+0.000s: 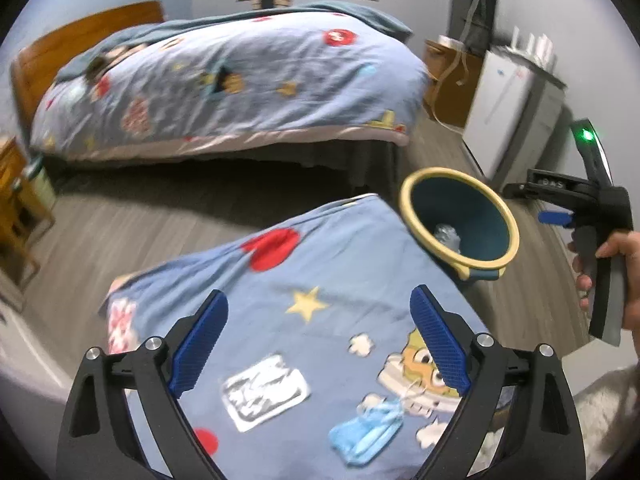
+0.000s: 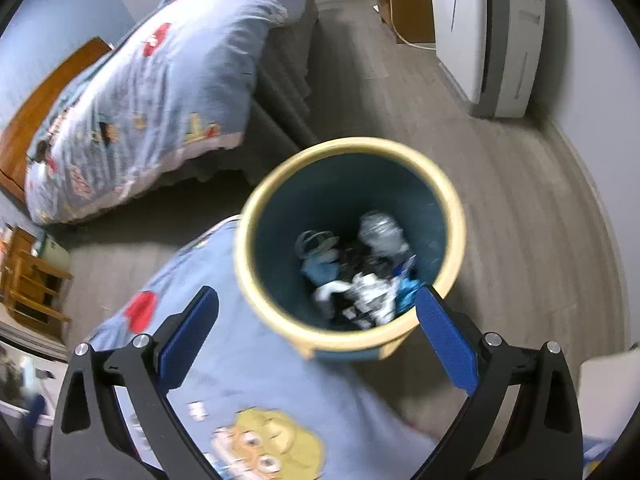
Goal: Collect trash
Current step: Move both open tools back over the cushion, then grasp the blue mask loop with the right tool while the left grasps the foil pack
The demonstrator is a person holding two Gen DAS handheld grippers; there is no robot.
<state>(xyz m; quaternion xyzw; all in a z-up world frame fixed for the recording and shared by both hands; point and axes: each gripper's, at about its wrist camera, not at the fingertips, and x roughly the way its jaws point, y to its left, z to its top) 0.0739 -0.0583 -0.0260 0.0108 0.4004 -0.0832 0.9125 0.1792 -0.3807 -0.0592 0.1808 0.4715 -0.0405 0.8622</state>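
A blue bin with a yellow rim [image 2: 352, 240] stands on the floor beside the near bed and holds several pieces of trash [image 2: 360, 280]; it also shows in the left wrist view [image 1: 460, 220]. On the near bed's blue quilt [image 1: 320, 280] lie a silver foil wrapper [image 1: 264, 396] and a crumpled blue face mask [image 1: 368, 428]. My left gripper [image 1: 320, 344] is open and empty above the quilt, with the wrapper and mask just below its fingers. My right gripper [image 2: 316, 332] is open and empty, over the bin's near rim; it shows hand-held at the right edge of the left wrist view [image 1: 520, 190].
A second bed with the same quilt [image 1: 224, 80] stands across a strip of grey wood floor [image 1: 160, 220]. A white and grey appliance [image 2: 488, 32] stands by the right wall. Wooden furniture [image 2: 28, 280] stands at the left. A cable [image 2: 400, 0] trails near a wooden cabinet.
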